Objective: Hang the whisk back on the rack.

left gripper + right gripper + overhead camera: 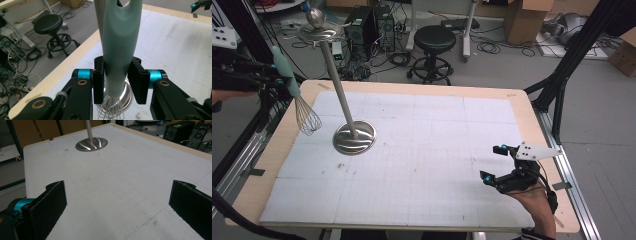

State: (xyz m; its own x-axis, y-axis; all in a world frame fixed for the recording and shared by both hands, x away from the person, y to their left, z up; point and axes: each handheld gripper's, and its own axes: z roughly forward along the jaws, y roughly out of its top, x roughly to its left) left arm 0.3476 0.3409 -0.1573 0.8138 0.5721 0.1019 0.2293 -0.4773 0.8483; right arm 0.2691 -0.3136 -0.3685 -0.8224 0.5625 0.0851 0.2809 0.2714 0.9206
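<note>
Overhead, the metal stand (354, 136) stood on the white mat (422, 165), its round base flat and its pole leaning up toward the far left corner. Left of that base, above the mat's left edge, the left gripper (116, 80) pinched the pale green handle of a whisk (297, 97) between its pads, wires hanging down. Well to the right of the stand, near the mat's near right corner, the right gripper (498, 162) rested with jaws spread wide, holding nothing.
</note>
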